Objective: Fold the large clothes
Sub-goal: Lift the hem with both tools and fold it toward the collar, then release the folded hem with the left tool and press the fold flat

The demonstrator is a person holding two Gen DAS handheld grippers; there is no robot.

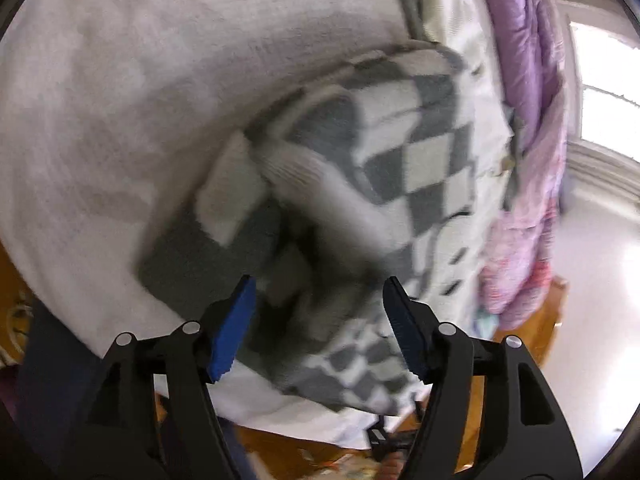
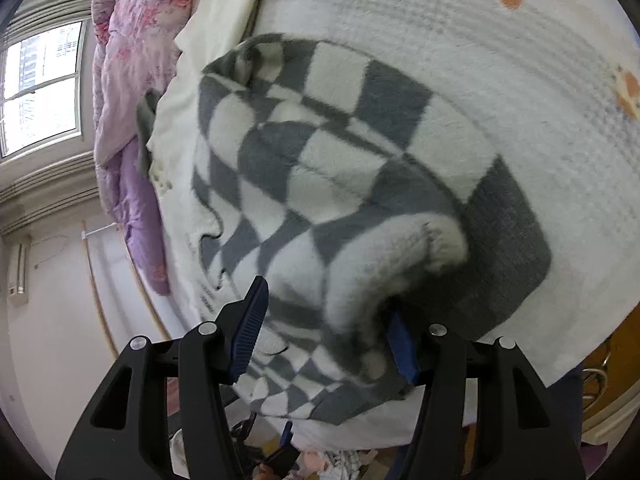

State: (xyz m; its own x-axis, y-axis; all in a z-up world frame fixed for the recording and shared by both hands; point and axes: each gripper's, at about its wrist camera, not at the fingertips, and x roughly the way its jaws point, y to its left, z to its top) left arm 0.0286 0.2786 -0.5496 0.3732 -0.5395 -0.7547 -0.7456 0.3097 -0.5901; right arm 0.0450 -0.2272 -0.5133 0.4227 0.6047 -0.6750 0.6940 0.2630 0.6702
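Observation:
A grey and white checkered fleece garment [image 1: 400, 152] lies bunched on a white bed cover [image 1: 120, 120]. In the left wrist view my left gripper [image 1: 320, 320] is open just above the garment's near folds, with nothing between its blue pads. In the right wrist view the same garment [image 2: 320, 168] fills the middle. My right gripper [image 2: 326, 320] is open, and a rolled fold of the garment [image 2: 380, 264] sits between its jaws, covering the right pad.
A purple and pink floral quilt [image 1: 524, 160] is heaped along the bed's far side, also in the right wrist view [image 2: 132, 60]. A window [image 2: 40, 80] and white wall lie beyond. A wooden bed frame [image 1: 532, 328] shows at the edge.

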